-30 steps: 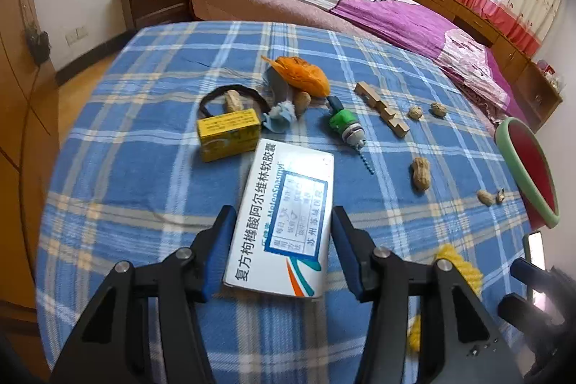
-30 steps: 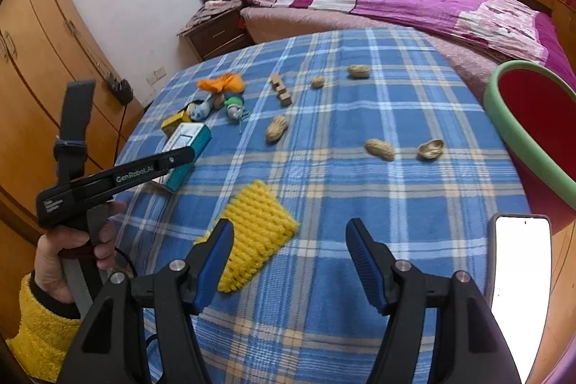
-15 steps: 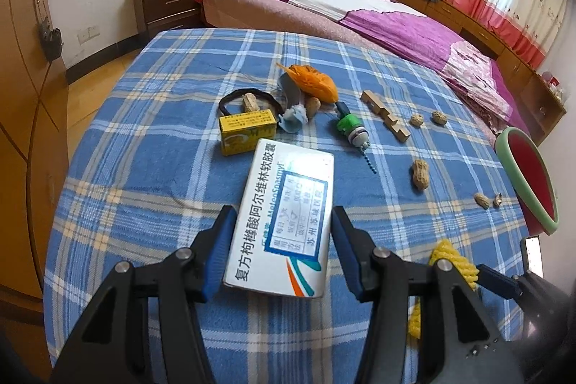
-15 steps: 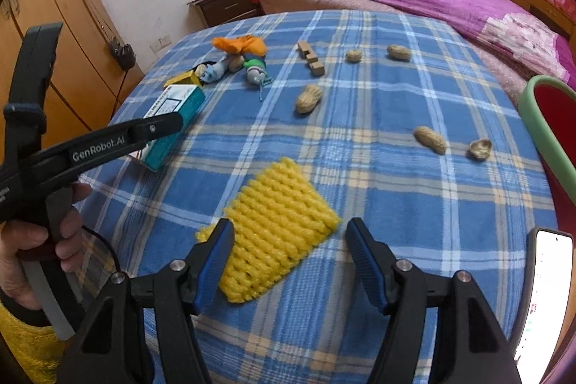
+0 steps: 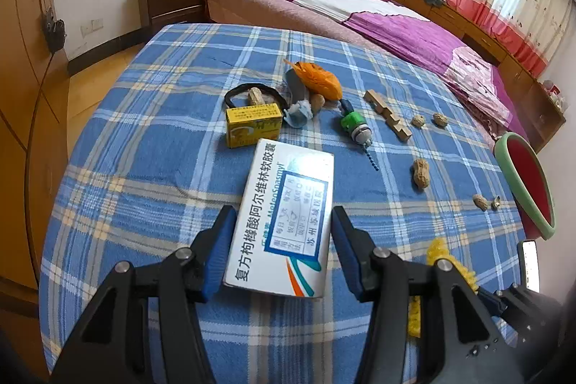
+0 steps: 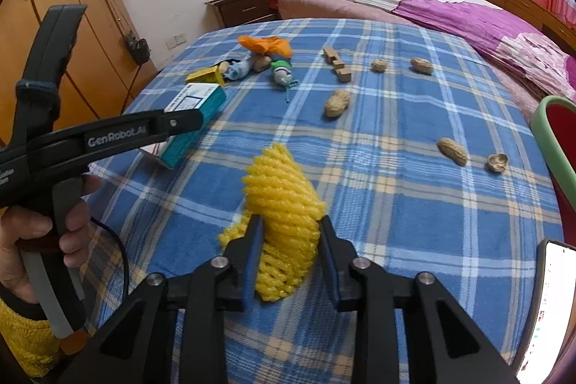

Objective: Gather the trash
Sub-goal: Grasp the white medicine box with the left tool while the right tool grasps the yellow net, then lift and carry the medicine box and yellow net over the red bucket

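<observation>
- Clamping a white medicine box [image 5: 284, 225], the left gripper [image 5: 282, 249] holds it by its long sides, the long axis running straight ahead along the fingers, raised over the blue plaid cloth [image 5: 151, 168].
- Chinese print runs lengthwise down the box beside a blue-framed pharmacy label; the Latin word on it is too small to read surely.
- "GenRobot.AI" shows on the left gripper's side in the right wrist view.
- Having just been closing, the right gripper [image 6: 289, 242] squeezes a yellow foam net [image 6: 282, 204] between its pads, the net bunched upright and pointing ahead.
- Far right of both grippers stands a red bin with a green rim [image 6: 550, 132]; its inside is not visible.
- Ahead lie peanuts [image 6: 336, 103] and a small yellow box [image 5: 253, 126].
</observation>
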`<state>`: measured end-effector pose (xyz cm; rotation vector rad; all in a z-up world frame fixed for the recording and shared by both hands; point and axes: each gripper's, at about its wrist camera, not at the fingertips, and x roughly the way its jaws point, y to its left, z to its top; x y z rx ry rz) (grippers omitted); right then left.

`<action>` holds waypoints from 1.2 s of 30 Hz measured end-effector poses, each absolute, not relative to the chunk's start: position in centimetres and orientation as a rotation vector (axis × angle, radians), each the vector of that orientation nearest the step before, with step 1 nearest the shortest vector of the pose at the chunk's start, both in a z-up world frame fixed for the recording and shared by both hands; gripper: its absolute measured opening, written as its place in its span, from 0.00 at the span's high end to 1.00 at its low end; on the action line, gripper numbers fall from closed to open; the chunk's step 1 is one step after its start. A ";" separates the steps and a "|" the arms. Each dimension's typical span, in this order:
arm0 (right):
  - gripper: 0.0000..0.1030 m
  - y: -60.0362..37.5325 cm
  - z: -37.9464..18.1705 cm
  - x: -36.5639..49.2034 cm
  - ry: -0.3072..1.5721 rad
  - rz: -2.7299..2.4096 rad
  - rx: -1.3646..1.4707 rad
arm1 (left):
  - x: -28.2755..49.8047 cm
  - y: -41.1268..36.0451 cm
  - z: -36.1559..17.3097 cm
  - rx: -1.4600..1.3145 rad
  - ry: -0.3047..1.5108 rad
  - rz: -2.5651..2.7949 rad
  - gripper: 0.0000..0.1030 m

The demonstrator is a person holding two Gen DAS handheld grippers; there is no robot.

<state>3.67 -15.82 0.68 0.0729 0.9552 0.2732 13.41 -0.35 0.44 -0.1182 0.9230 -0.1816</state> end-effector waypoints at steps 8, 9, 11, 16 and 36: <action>0.80 -15.6 1.2 3.3 0.923 0.316 0.086 | 12.9 -0.6 1.0 -0.117 0.907 -0.198 0.48; 0.81 -15.6 1.4 3.2 0.916 0.322 0.091 | 12.8 -0.6 1.1 -0.116 0.905 -0.201 0.48; 0.81 -15.7 2.0 2.9 0.891 0.331 0.097 | 12.7 -0.8 1.4 -0.114 0.900 -0.205 0.48; 0.81 -16.3 3.6 2.4 0.838 0.329 0.118 | 12.5 -1.4 2.2 -0.113 0.887 -0.220 0.48; 0.81 -23.1 8.2 1.3 0.660 0.202 0.238 | 11.5 -6.0 5.7 -0.101 0.852 -0.365 0.48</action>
